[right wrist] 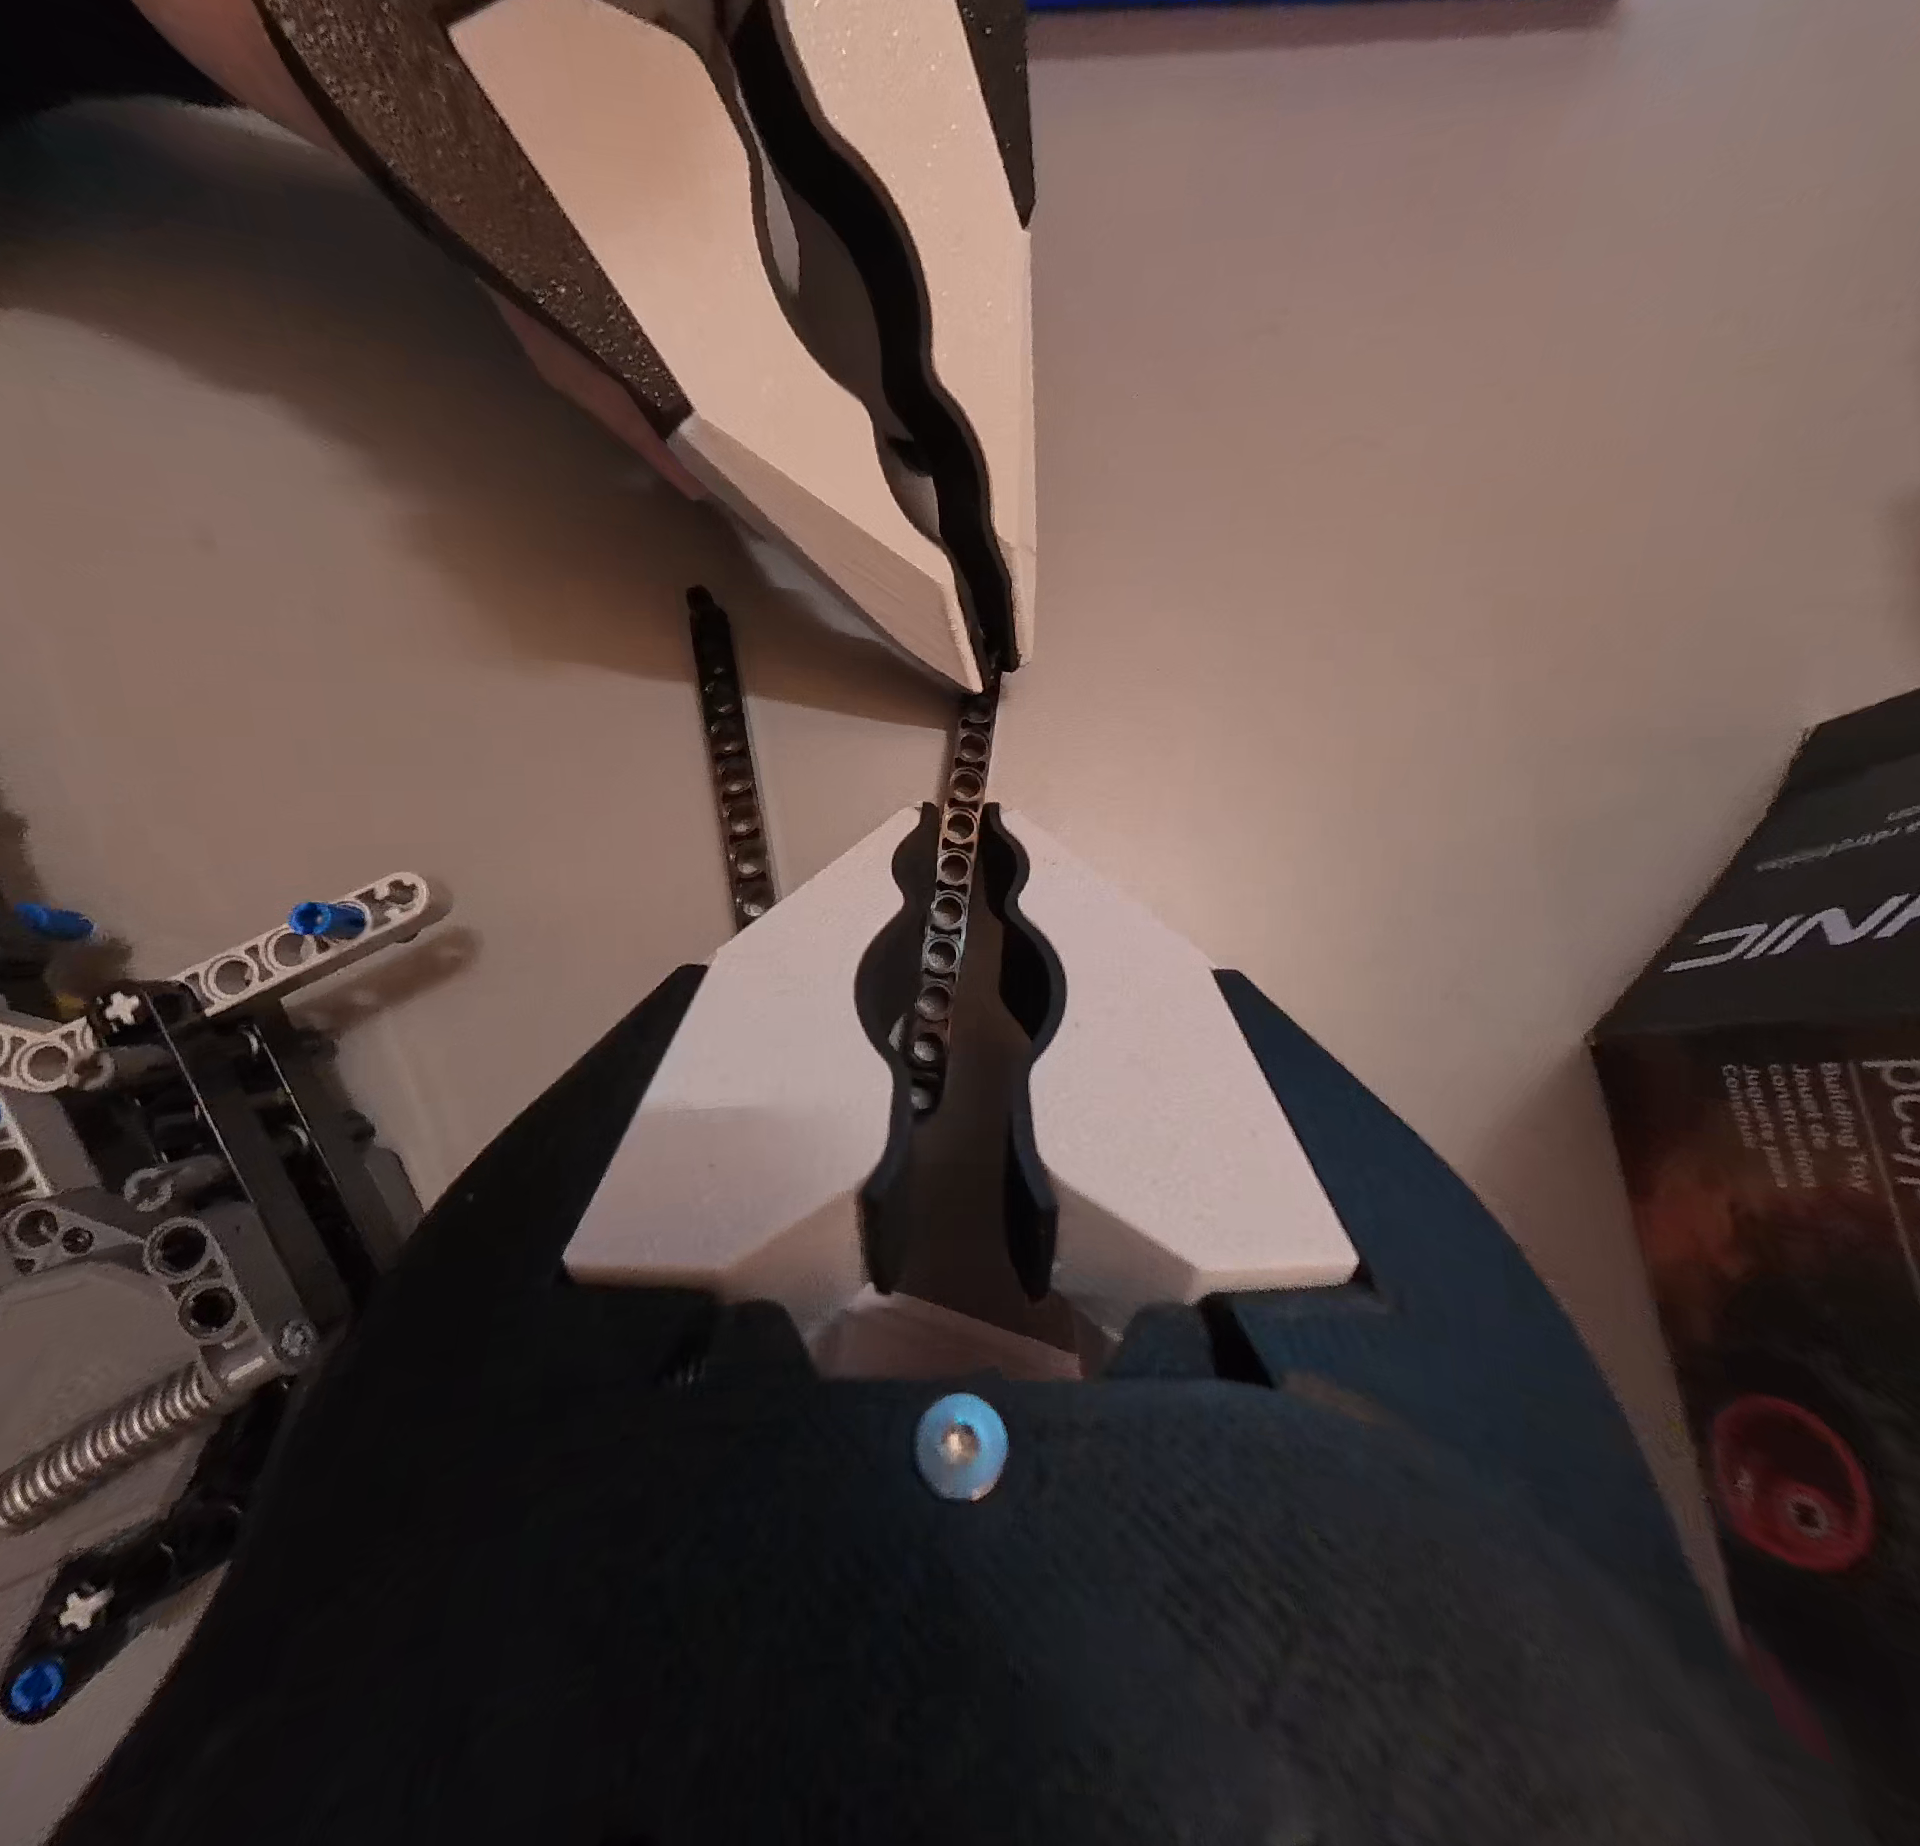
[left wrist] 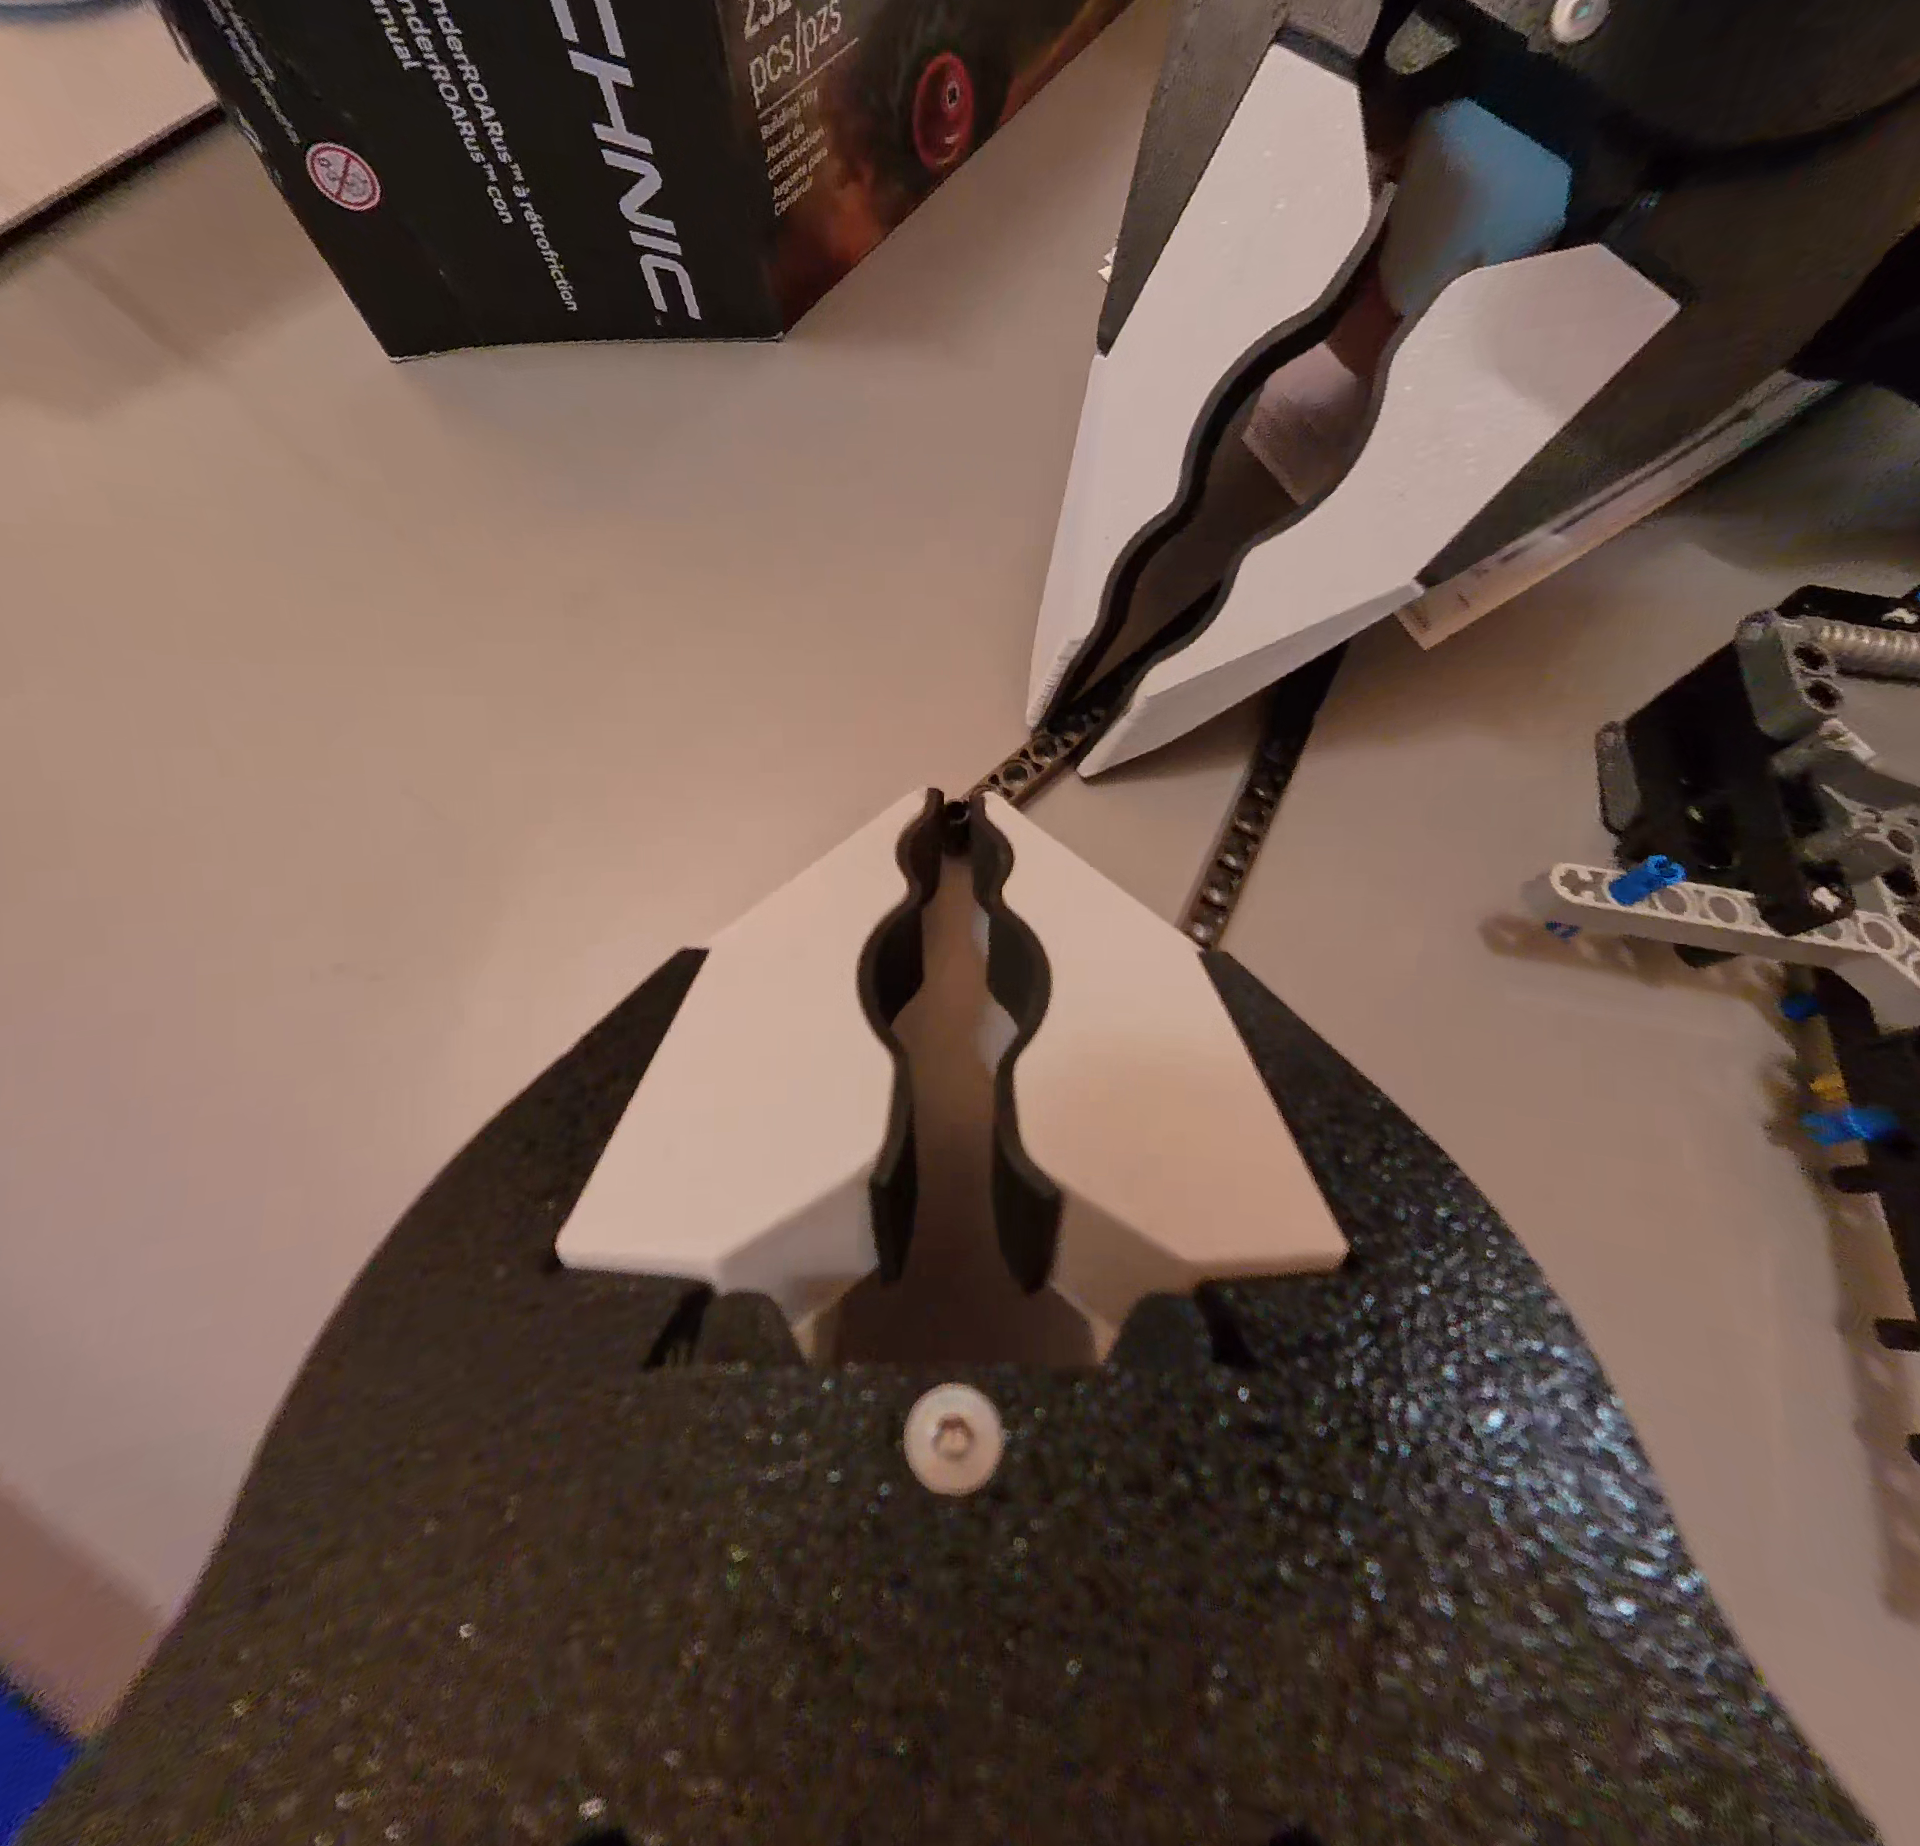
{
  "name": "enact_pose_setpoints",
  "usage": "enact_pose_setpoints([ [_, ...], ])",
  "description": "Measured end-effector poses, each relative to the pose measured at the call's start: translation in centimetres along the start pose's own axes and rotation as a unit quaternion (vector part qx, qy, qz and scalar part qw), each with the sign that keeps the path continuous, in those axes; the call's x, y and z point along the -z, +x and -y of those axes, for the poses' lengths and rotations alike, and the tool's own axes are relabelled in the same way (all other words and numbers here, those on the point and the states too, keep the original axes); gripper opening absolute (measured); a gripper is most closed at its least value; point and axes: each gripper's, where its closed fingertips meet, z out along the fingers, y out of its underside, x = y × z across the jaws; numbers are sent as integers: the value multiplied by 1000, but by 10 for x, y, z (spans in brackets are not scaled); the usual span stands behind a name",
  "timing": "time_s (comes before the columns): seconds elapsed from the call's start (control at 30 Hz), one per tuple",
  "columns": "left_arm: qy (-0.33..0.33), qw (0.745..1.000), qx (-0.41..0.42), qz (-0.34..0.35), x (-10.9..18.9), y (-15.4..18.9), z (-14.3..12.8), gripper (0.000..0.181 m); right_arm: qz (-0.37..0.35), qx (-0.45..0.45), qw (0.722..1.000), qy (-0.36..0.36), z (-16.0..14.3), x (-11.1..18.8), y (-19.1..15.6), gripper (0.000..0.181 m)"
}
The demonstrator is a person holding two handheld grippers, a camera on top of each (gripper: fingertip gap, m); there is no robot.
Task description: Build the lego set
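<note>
Holding a black beam (right wrist: 961,809) in my right fingers (right wrist: 958,809), clamped shut along its length above the worktop (right wrist: 1455,549). My left fingers (left wrist: 958,809) pinch a small black pin (left wrist: 954,812) at the beam's free end. Step in hand: pin insertion. Next move likely calls for aligning pin with the end hole, then pressing straight. A second beam (right wrist: 732,757) lies beside, the partial model (right wrist: 156,1121) near.

The small black pin (left wrist: 954,812) pinched at the tips of the left gripper (left wrist: 956,809) is too tiny to tell its shape. The back part of the black beam (right wrist: 940,949) is hidden between the right gripper (right wrist: 958,809) fingers (right wrist: 1122,975). The half-built model (left wrist: 1766,809) is cut off by the picture's edge and partly blurred. The black box (left wrist: 540,123) is cut off at the top.
</note>
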Motion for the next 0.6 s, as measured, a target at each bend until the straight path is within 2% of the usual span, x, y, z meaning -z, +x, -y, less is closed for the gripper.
enact_pose_setpoints([
  [0.1,-6,1000,-15,14,1,-1,0,1,5,-14,1000,11,0,-1,2,5],
  [0.2,15,999,20,31,3,-3,1,1,-11,8,1000,0,1,-2,2,6],
  [0.23,16,999,0,40,4,-3,0,1,-11,5,1000,-2,1,-3,2,6],
  [0.3,1,985,-147,85,6,-3,-1,2,-12,9,1000,-4,2,-3,2,6],
  [0.33,-13,978,-180,100,7,-3,-1,2,-14,17,1000,-6,2,-3,1,7],
  [0.4,-23,982,-157,100,8,-3,-1,2,-19,24,999,-14,2,-3,1,7],
  [0.5,-11,994,-72,78,8,-2,0,1,-22,30,999,-21,2,-4,1,6],
  [0.53,-11,992,-98,84,8,-2,0,1,-23,31,999,-22,2,-4,1,7],
  [0.6,-30,963,-239,118,9,-2,-1,2,-22,34,999,-23,2,-4,1,7],
])
